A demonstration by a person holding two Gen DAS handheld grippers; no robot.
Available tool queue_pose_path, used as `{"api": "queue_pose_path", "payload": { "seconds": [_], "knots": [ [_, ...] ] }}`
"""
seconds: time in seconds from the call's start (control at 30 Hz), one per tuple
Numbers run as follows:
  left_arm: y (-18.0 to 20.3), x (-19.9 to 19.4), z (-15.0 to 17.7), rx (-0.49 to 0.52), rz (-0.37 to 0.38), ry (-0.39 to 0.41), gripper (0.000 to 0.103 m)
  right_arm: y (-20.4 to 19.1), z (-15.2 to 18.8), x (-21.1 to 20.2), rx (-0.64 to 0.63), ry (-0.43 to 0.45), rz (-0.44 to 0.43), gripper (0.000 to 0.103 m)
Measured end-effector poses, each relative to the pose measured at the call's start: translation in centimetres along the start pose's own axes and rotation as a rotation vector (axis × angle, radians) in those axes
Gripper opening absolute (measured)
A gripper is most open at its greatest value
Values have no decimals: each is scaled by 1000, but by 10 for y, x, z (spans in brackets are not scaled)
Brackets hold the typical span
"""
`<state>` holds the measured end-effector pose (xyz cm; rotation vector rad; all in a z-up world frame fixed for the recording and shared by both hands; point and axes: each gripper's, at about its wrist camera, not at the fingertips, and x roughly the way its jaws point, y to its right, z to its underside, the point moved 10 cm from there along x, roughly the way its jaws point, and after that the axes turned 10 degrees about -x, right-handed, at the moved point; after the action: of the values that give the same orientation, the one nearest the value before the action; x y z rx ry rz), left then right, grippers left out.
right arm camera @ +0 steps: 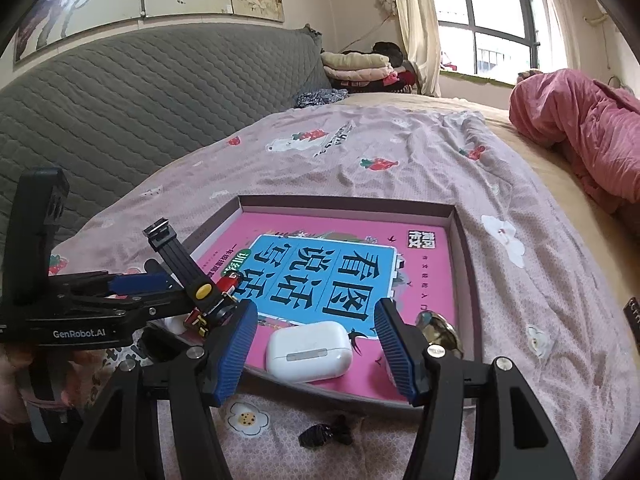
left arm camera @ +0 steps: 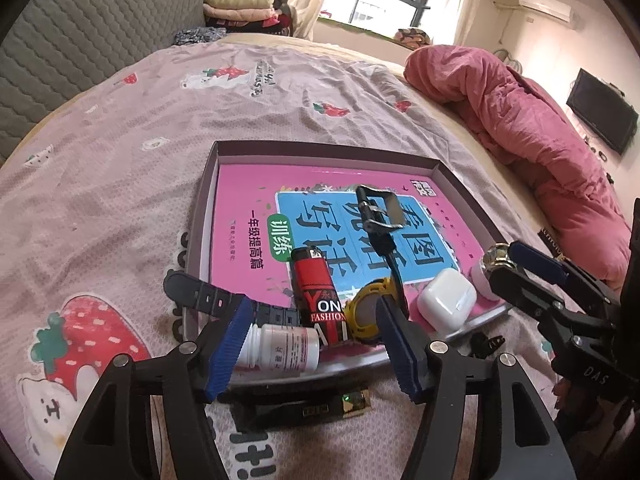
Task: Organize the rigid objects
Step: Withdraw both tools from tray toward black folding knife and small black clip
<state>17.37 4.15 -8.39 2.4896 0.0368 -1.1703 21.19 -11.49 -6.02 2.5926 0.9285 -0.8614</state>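
While both claws hang spread and empty over the near edge of the shallow box (right arm camera: pixel 466 248), the white earbud case (right arm camera: pixel 309 351) lies inside it on the pink book (right arm camera: pixel 424 264), between the fingers of the right gripper (right arm camera: pixel 316 344); it looks light, stiff and smooth, so it may slip; I would pinch its flat long sides. The left gripper (left arm camera: pixel 316 344) hovers above a white pill bottle (left arm camera: pixel 280 348), beside a red lighter (left arm camera: pixel 318 292) and a yellow watch (left arm camera: pixel 366 312); a small black clip (right arm camera: pixel 326 434) waits outside on the bedsheet (right arm camera: pixel 400 148).
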Motion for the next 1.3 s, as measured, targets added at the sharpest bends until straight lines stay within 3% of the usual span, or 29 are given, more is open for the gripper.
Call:
{"api": "queue_pose_path", "payload": {
  "seconds": [0.27,0.7,1.3],
  "knots": [
    [-1,-12,4,11,-27,13,71,7,3,-20,0,22,53,61],
    [-15,-41,6,-18,-44,40,73,32,15,-44,116,25,90,61],
    [-2,-39,48,55,-69,-50,73,3,39,-59,87,-48,79,61]
  ]
}}
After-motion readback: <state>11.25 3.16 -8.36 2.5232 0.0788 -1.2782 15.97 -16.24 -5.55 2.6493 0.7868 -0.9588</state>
